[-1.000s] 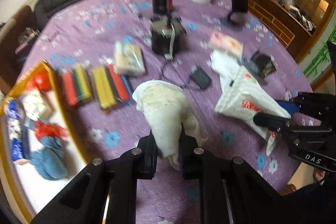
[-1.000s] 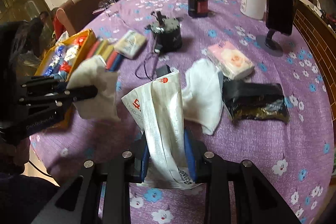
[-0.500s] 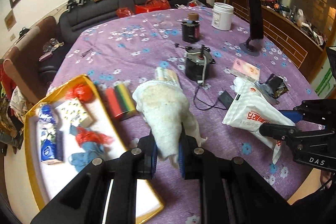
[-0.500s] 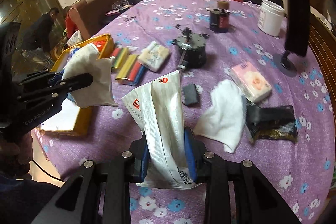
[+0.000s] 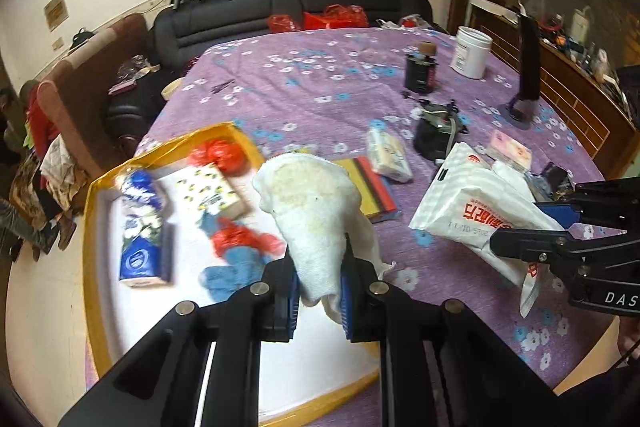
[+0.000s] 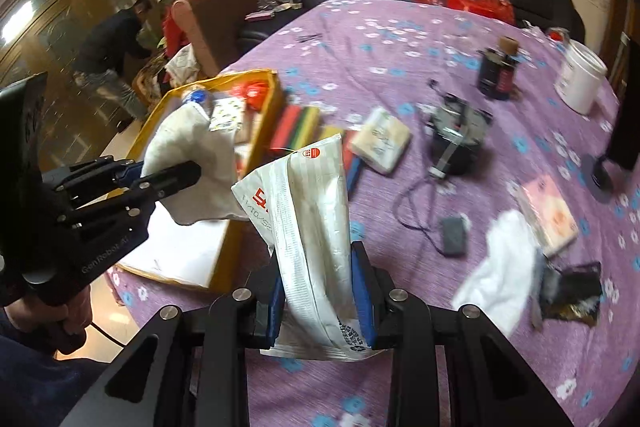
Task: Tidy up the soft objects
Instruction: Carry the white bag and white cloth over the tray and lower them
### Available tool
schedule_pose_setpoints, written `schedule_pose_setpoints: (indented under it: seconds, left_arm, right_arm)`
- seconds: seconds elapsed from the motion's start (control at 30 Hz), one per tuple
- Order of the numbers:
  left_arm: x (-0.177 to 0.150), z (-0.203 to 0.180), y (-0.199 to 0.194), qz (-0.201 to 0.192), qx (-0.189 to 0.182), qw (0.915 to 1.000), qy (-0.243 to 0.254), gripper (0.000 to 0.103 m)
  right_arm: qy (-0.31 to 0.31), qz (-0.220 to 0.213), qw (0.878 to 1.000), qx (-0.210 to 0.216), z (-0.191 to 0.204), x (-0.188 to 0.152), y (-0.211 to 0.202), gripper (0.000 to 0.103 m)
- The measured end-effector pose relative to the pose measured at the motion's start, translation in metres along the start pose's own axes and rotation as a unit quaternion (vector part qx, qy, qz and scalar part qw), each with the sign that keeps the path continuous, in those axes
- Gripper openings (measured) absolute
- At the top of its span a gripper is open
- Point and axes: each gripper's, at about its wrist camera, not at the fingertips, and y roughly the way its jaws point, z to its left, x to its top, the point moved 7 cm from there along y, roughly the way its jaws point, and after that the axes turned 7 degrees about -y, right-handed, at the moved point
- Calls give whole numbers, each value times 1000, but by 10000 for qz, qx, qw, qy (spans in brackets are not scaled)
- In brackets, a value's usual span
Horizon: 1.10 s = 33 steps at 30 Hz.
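My left gripper (image 5: 319,255) is shut on a crumpled white cloth (image 5: 316,203), held in the air over the near right corner of the yellow-rimmed tray (image 5: 90,227). The same cloth (image 6: 192,155) and the left gripper (image 6: 168,175) show at the left of the right wrist view. My right gripper (image 6: 318,267) is shut on a white plastic packet with red print (image 6: 312,211), lifted above the purple tablecloth. That packet (image 5: 472,211) appears at the right of the left wrist view. The tray holds tissue packs (image 5: 140,227), a red bag (image 5: 218,155) and a blue cloth (image 5: 232,271).
On the purple flowered cloth (image 6: 360,39) lie coloured sponges (image 6: 300,123), a tissue pack (image 6: 380,143), a black device with cable (image 6: 456,143), a white cloth (image 6: 500,259), a pink pack (image 6: 548,215) and a black wrapper (image 6: 572,291). Sofas and two people stand behind.
Both grippers rose and swung left with their loads. The white cloth now hangs over the tray's corner instead of the tablecloth. The packet followed it leftward.
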Motion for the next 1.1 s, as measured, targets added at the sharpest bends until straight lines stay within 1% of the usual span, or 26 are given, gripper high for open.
schedule_pose_setpoints:
  seconds: [0.33,0.6,0.77,0.93,1.1]
  left_arm:
    - [-8,52,-4,32,235,9990,-391,16]
    - [-25,98,-6,186,433,9962,-737,16]
    - [-41,121,-4,357,531,9940,-886,16]
    - [-50,138,2,502,555,9926,-953,16]
    - [-57,149,7,614,577,9916,-977,16]
  right_arm:
    - [-465,158,9984,277,50,20,26,33]
    - [-726,326,9953,543,87,27,49,33]
    - [-768,488,9932,730,110,28,67,33]
    - [-789,646,9908,884,128,27,84,33]
    - [-740,760,9900,930,135,29,100,33]
